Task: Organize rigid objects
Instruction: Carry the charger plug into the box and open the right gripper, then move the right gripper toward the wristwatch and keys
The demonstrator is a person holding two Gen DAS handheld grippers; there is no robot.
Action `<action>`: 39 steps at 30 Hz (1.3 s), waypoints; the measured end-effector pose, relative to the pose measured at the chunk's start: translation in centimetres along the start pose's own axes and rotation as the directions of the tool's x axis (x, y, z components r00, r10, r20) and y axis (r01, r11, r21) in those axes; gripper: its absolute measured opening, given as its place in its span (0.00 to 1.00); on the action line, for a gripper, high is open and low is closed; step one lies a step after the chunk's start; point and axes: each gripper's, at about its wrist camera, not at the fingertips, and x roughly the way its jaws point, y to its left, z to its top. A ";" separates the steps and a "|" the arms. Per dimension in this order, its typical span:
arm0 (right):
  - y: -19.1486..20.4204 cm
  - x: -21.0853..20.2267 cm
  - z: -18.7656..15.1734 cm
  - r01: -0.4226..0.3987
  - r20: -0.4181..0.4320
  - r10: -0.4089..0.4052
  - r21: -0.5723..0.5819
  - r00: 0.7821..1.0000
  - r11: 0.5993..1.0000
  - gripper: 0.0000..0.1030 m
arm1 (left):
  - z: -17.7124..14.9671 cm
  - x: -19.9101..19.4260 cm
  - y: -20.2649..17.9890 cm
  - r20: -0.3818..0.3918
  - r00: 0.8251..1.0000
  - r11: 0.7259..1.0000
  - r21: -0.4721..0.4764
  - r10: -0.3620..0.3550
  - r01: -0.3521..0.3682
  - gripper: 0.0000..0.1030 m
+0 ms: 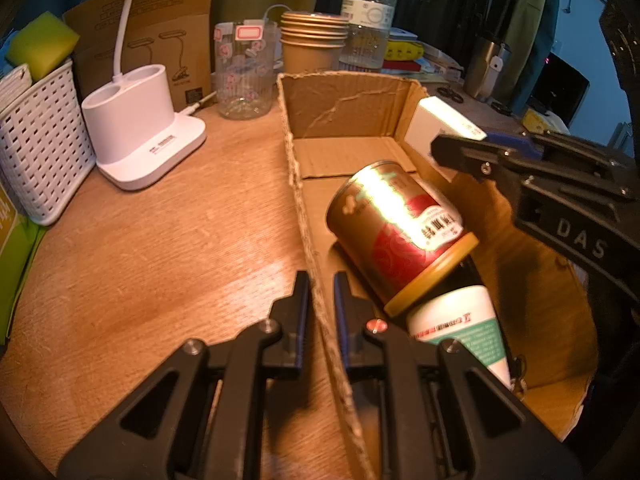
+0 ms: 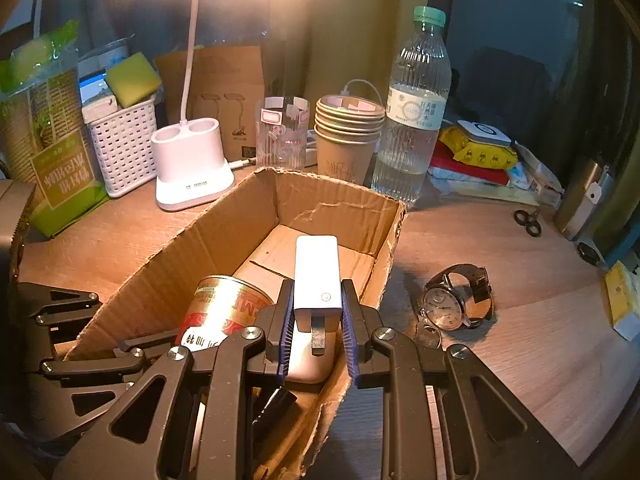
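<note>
An open cardboard box stands on the wooden desk. My left gripper is shut on the box's near left wall, one finger on each side of it. A red and gold can lies on its side inside, leaning on a white and green tube. My right gripper is shut on a white charger block, held over the box's right side with the plug prongs toward the camera. A wristwatch lies on the desk to the right of the box.
Behind the box stand a white lamp base, a glass, stacked paper cups and a water bottle. A white basket sits at the left. Scissors and a yellow pack lie at the back right.
</note>
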 end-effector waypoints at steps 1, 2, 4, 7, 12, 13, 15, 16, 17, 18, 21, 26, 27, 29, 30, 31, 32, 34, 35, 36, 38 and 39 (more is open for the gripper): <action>0.0 0.1 0.0 0.001 -0.002 -0.001 0.002 1.000 1.000 0.22 | 0.0 0.0 0.0 0.000 1.000 1.000 0.000 0.000 0.000 0.13; -0.2 0.1 0.0 0.003 -0.002 -0.003 0.005 1.000 1.000 0.22 | 0.0 0.0 0.0 0.000 1.000 1.000 0.000 0.000 0.000 0.13; -0.3 0.1 0.1 0.008 0.002 -0.008 0.010 1.000 1.000 0.22 | 0.0 0.0 0.0 0.001 1.000 1.000 0.001 0.000 0.000 0.13; -0.5 0.1 0.1 0.012 0.003 -0.012 0.014 1.000 1.000 0.22 | 0.0 0.0 0.0 0.001 1.000 1.000 0.000 0.000 0.000 0.13; -0.6 -0.2 0.1 0.009 0.012 -0.009 0.021 1.000 1.000 0.22 | 0.0 -0.1 0.0 0.001 1.000 1.000 0.000 0.000 0.000 0.13; -0.8 -0.3 0.2 0.012 0.016 -0.012 0.024 1.000 1.000 0.22 | 0.0 -0.1 0.0 0.000 1.000 1.000 0.000 0.000 0.000 0.13; -1.0 -0.6 0.2 0.013 0.022 -0.013 0.032 1.000 0.999 0.23 | 0.0 -0.1 0.0 0.001 1.000 1.000 0.000 0.000 0.000 0.13; -1.2 -0.8 0.2 0.013 0.025 -0.014 0.035 1.000 0.999 0.23 | 0.0 -0.1 0.0 0.001 1.000 1.000 0.000 0.000 0.000 0.13; -1.3 -0.9 0.2 0.015 0.028 -0.016 0.037 0.999 0.999 0.23 | 0.0 -0.1 0.0 0.000 1.000 1.000 0.000 0.000 0.000 0.13; -1.4 -1.1 0.2 0.016 0.030 -0.017 0.039 0.999 0.999 0.23 | 0.0 -0.1 0.0 0.001 1.000 1.000 0.000 0.000 0.000 0.13; -1.7 -1.4 0.3 0.020 0.037 -0.022 0.045 0.999 0.999 0.23 | 0.0 -0.1 0.0 0.000 1.000 1.000 0.000 0.000 0.000 0.13; -2.3 -2.4 0.4 0.025 0.060 -0.029 0.063 0.998 0.998 0.24 | 0.0 -0.1 0.0 0.000 1.000 1.000 0.000 0.000 0.000 0.13; -2.4 -2.5 0.5 0.027 0.064 -0.032 0.066 0.997 0.997 0.25 | 0.0 -0.1 0.0 0.001 1.000 1.000 0.000 0.000 0.000 0.13; -2.7 -3.0 0.5 0.032 0.074 -0.038 0.074 0.997 0.997 0.27 | 0.0 -0.1 0.0 0.001 1.000 1.000 0.000 0.000 0.000 0.13; -2.9 -3.2 0.5 0.034 0.079 -0.040 0.078 0.996 0.996 0.28 | 0.0 -0.1 0.0 0.001 1.000 1.000 0.000 0.000 0.000 0.13; -3.1 -3.4 0.5 0.036 0.082 -0.042 0.081 0.996 0.996 0.28 | 0.0 -0.1 0.0 0.001 1.000 1.000 0.000 0.000 0.000 0.13; -3.2 -3.6 0.5 0.039 0.085 -0.046 0.083 0.995 0.996 0.28 | 0.0 -0.1 0.0 0.001 1.000 1.000 0.000 0.000 0.000 0.13; -3.4 -3.9 0.5 0.043 0.089 -0.051 0.089 0.995 0.995 0.28 | 0.0 -0.1 0.0 0.001 1.000 1.000 0.000 0.000 0.000 0.13; -3.6 -4.0 0.5 0.045 0.092 -0.054 0.092 0.994 0.995 0.29 | 0.0 -0.1 0.0 0.001 1.000 1.000 0.000 0.000 0.000 0.13; -3.8 -4.1 0.5 0.048 0.093 -0.057 0.097 0.994 0.994 0.29 | 0.0 -0.1 0.0 0.001 1.000 1.000 0.000 0.000 0.000 0.13; -4.2 -4.3 0.5 0.054 0.096 -0.064 0.106 0.993 0.993 0.29 | 0.0 0.0 0.0 0.001 1.000 1.000 0.000 0.000 0.000 0.13; -4.3 -4.4 0.4 0.057 0.097 -0.068 0.111 0.993 0.992 0.30 | 0.0 -0.1 0.0 0.001 1.000 1.000 0.000 0.000 0.000 0.13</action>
